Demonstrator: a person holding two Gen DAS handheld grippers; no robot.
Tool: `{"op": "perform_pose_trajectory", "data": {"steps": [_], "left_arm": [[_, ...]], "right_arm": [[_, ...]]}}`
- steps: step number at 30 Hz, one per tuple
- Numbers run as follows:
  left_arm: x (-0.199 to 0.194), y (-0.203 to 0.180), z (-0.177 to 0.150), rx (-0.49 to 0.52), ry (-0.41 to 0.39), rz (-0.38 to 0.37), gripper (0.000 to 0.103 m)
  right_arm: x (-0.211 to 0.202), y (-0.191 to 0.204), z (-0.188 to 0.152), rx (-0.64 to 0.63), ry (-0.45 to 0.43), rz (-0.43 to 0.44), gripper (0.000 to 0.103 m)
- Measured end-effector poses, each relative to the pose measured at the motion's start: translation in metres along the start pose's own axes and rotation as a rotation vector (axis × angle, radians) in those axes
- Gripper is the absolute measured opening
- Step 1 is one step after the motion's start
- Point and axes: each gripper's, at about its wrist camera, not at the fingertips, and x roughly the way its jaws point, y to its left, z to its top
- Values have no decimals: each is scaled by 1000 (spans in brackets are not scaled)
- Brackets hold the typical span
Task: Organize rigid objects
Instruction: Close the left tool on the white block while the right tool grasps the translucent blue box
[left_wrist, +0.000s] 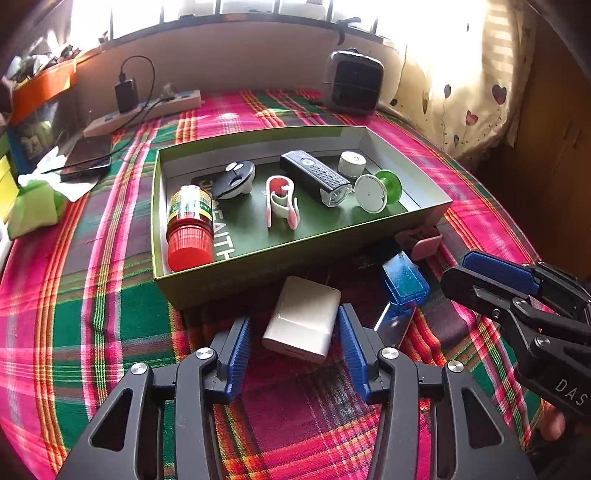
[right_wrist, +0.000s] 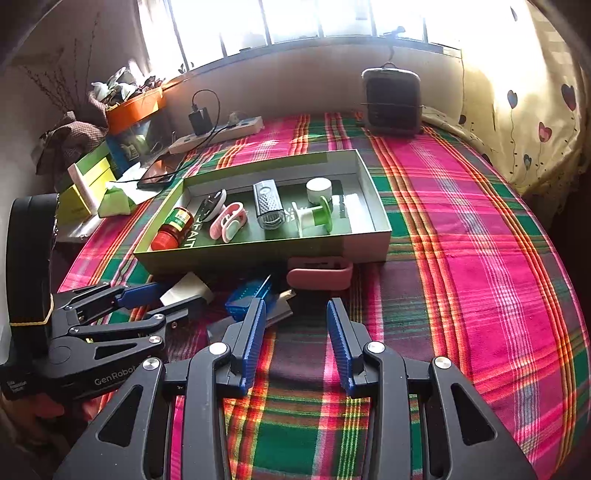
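Observation:
A green box (left_wrist: 258, 273) (right_wrist: 236, 260) on the plaid cloth holds a red-capped bottle (left_wrist: 190, 229), a black and white round gadget (left_wrist: 234, 181), a red and white clip (left_wrist: 280, 201), a black bike light (left_wrist: 316, 177), a white cap (left_wrist: 352, 162) and a green and white spool (left_wrist: 376, 190). In front of the box lie a white charger block (left_wrist: 301, 319) (right_wrist: 186, 291), a blue clear case (left_wrist: 402, 288) (right_wrist: 247, 299) and a pink object (left_wrist: 424, 242) (right_wrist: 319, 275). My left gripper (left_wrist: 293, 334) (right_wrist: 155, 299) is open around the white charger. My right gripper (right_wrist: 295, 326) (left_wrist: 469, 273) is open and empty, just right of the blue case.
A power strip (left_wrist: 144, 110) with a black adapter, a phone (left_wrist: 86, 157) and green packets lie at the far left. A small dark heater (left_wrist: 352, 83) (right_wrist: 391, 101) stands at the back. A curtain (right_wrist: 524, 110) hangs at the right.

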Motion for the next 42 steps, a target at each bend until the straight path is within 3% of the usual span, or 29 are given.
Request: {"op": "perform_pose_trajectory", "data": {"steps": [15,27,38,42], "left_arm": [[-19,29,-22,-77,-33,-4,37],[-23,35,-27,-95,-51,-5,37],[-23,35,-27,-96,-52,-5,37],[-24,35,-26,-98,-52,-4,37]], "right_arm": [[23,34,5,-95,41,3,36],[43,51,5,-186,62,-140,36],[46,46,6,-173,57,-174,36],[44,47,4,-182,49,-180,26]]}}
